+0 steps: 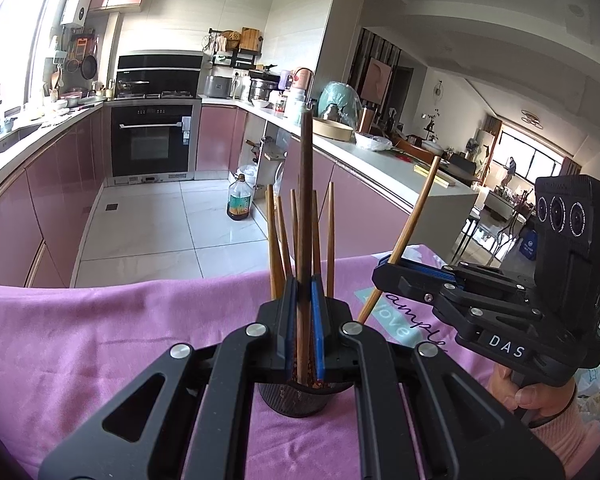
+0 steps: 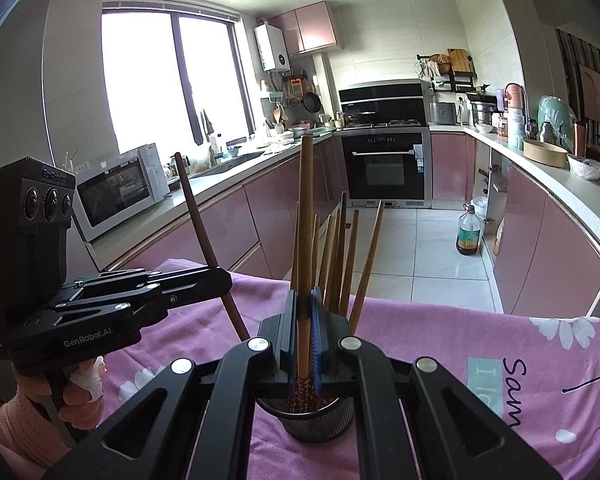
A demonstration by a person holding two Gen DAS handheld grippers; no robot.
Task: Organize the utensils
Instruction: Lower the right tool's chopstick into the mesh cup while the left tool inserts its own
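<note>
Left wrist view: the left hand-held gripper is clamped on a dark chopstick, blue pads pressed against its shaft. That chopstick stands nearly upright, its lower end reaching down into the mesh cup directly below the fingers. Around it in the cup rise several lighter chopsticks, fanned a little apart.

To the right of the cup, the right hand-held gripper is closed on a light chopstick, which slants up and away from the cup; its lower tip hangs near the cup's rim, above the pink cloth that covers the surface.

From the right wrist view, the right hand-held gripper shows the same grip: a light chopstick held between the pads, long axis close to vertical, patterned end at or just inside the cup. The left hand-held gripper, left of the cup, holds the dark chopstick tilted, its lower end hidden behind the near gripper.

Both sticks point down toward the cup, which lies right beneath both grippers, neither clearly nearer. The move ahead likely turns on keeping each stick's long axis steep enough to slide in among the bundle without catching the rim.
</note>
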